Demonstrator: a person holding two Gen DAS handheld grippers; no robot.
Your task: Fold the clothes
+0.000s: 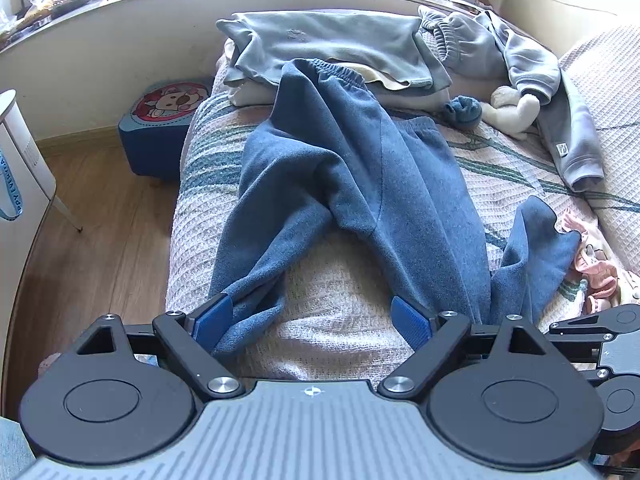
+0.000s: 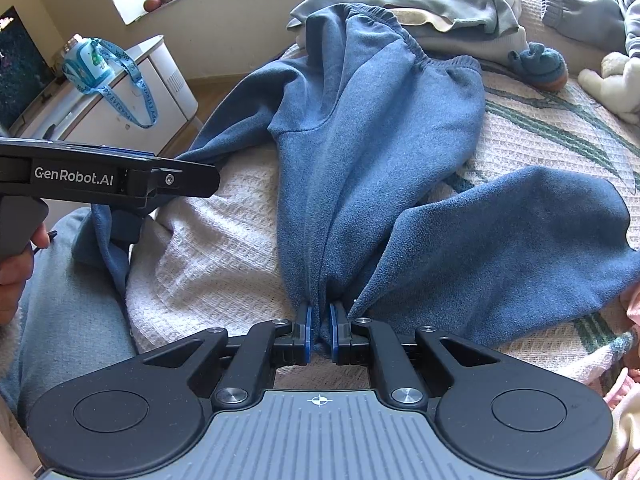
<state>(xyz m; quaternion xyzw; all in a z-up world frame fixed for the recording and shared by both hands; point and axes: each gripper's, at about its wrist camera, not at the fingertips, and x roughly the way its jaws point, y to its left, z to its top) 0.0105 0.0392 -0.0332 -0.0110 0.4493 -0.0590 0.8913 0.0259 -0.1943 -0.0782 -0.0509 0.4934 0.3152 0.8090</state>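
Note:
Blue fleece trousers (image 1: 360,168) (image 2: 360,140) lie lengthwise on the bed, waistband at the far end and legs spread toward me. My left gripper (image 1: 310,316) stands open wide over the near edge. The cuff of the left trouser leg (image 1: 240,320) lies between its fingers, against the left pad (image 1: 212,316). In the right wrist view this gripper (image 2: 200,180) shows from the side, held in a hand. My right gripper (image 2: 320,324) is shut on a bunched fold of the right trouser leg. The end of that leg (image 2: 520,240) flops out to the right.
A stack of folded pale clothes (image 1: 332,44) sits beyond the waistband. A grey hoodie (image 1: 560,92), a blue slipper (image 1: 464,110), a plush toy (image 1: 512,108) and a pink garment (image 1: 592,264) lie to the right. A blue stool (image 1: 164,120) and a white cabinet (image 1: 20,168) stand on the floor to the left.

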